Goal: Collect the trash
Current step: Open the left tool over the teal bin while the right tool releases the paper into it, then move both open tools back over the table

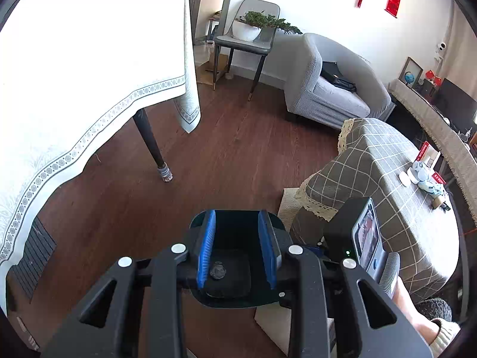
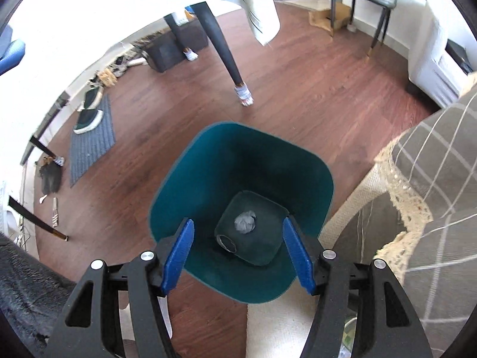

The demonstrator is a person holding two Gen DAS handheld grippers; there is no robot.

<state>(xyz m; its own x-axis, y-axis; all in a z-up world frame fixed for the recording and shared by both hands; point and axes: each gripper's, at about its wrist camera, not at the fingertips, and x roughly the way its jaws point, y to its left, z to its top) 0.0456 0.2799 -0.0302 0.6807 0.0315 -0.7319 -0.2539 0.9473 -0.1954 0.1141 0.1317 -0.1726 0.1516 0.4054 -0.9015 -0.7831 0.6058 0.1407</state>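
A dark teal trash bin (image 2: 184, 173) stands on the wood floor, seen from above. On its bottom lie a crumpled grey paper ball (image 2: 245, 222) and a dark cardboard tube (image 2: 226, 241). My right gripper (image 2: 238, 253) is open and empty, its blue fingers (image 2: 179, 253) spread over the bin's near rim. My left gripper (image 1: 237, 250) is open and empty, held over the same bin (image 1: 277, 223), with the paper ball (image 1: 218, 270) showing between its blue fingers (image 1: 205, 250).
A table with a white cloth (image 1: 89, 74) stands left, its black leg (image 2: 223, 47) near the bin. A low table with a checked cloth (image 1: 387, 185) is right, with small items (image 1: 426, 179) on it. A grey armchair (image 1: 328, 89), a mat (image 2: 92, 140) and shoes (image 2: 88, 119) lie beyond.
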